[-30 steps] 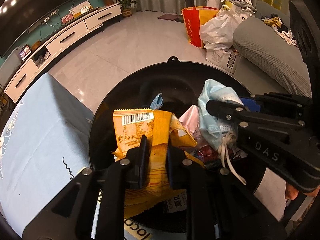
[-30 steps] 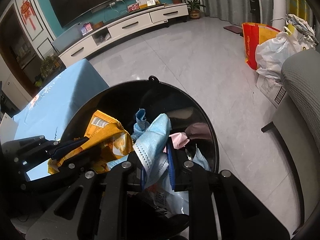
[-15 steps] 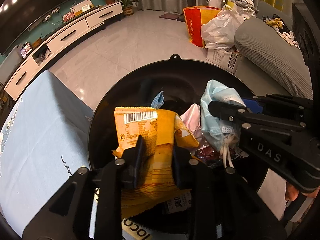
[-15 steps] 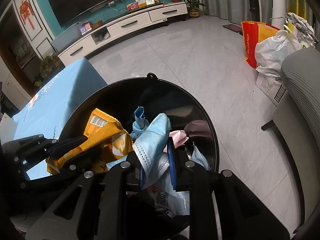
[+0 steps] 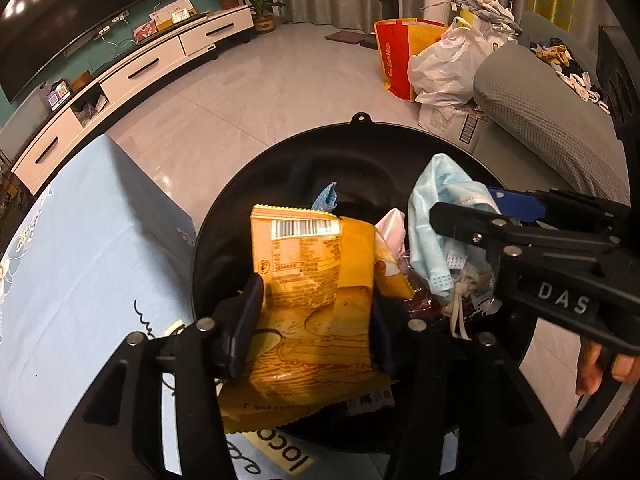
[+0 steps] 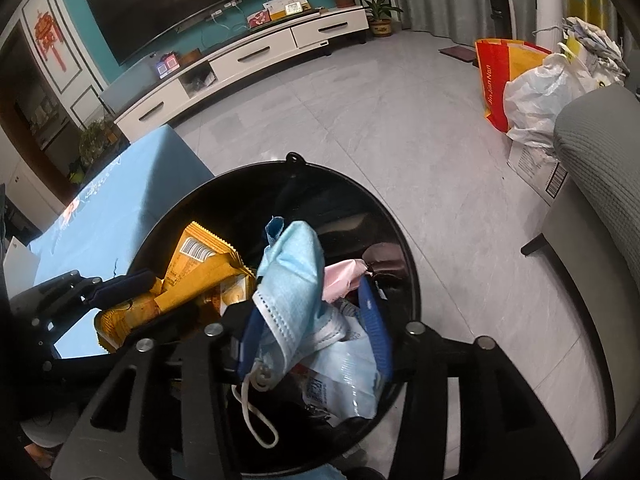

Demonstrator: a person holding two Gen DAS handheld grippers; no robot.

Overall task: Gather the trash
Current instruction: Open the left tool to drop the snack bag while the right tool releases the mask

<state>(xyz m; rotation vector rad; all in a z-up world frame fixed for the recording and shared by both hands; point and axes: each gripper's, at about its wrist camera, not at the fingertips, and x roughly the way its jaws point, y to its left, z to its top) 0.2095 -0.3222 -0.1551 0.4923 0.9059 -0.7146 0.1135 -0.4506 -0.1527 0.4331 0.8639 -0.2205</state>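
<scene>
Right, we see both grippers over a round, glossy black trash bin (image 5: pixel 224 232) standing on pale tiled floor beside a table under a light blue cloth (image 5: pixel 80 260). Biggest item is the orange snack wrapper (image 5: pixel 316 304): flat crinkled foil, roughly rectangular, long axis running away from the left wrist camera, barcode end pointing up and toward the bin's far rim, serrated bottom edge hanging near the camera. It sits between the fingers of the left gripper (image 5: pixel 316 316), whose jaws are opening; gaps show on both sides, so we read it as released, wrapper hanging over the bin's mouth. Next, the light blue face mask (image 6: pixel 296 280): soft pleated fabric, crumpled, long axis slanting up and away, white elastic loop dangling low. It lies between the blue-padded fingers of the right gripper (image 6: pixel 312 332), jaws opening too; it leans against the left pad, clear of the right one, above the bin. Down inside we spot a pink crumpled wrapper (image 6: pixel 340 280) and a pale blue plastic packet (image 6: pixel 344 376).
</scene>
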